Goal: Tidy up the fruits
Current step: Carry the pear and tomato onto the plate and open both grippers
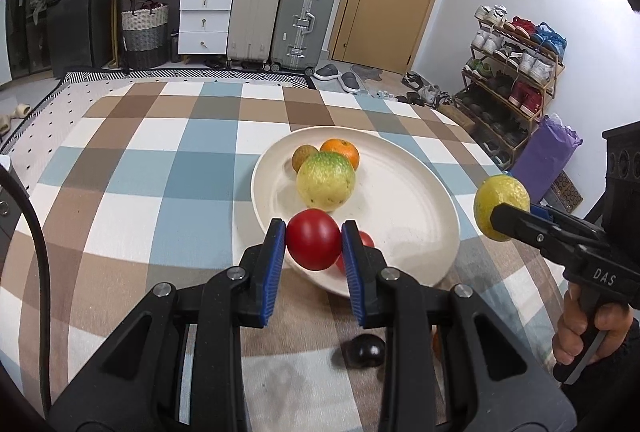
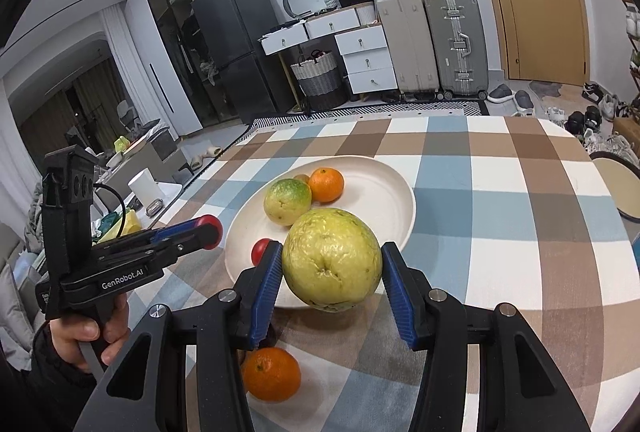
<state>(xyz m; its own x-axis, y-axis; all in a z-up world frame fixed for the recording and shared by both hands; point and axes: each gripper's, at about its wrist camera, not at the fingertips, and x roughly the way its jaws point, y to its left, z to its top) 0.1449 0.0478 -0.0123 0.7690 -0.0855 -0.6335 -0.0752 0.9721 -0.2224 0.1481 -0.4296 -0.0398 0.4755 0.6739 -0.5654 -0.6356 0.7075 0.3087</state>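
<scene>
My left gripper [image 1: 314, 246] is shut on a red tomato [image 1: 313, 244] and holds it over the near rim of the white plate [image 1: 408, 208]. My right gripper [image 2: 331, 266] is shut on a large yellow-green citrus [image 2: 331, 266], held above the plate's near edge [image 2: 384, 188]. On the plate lie a yellow-green citrus [image 1: 326, 181], an orange [image 1: 341, 152], a small brown fruit [image 1: 304, 157] and a second red tomato [image 1: 365, 241]. An orange [image 2: 272, 374] and a dark round fruit [image 1: 366, 350] lie on the checked tablecloth below the grippers.
The checked cloth [image 1: 160, 172] covers the table. The right gripper shows in the left wrist view [image 1: 506, 214] at the right, the left gripper in the right wrist view [image 2: 208, 232] at the left. Suitcases [image 1: 304, 16], drawers and a shoe rack [image 1: 516, 72] stand beyond.
</scene>
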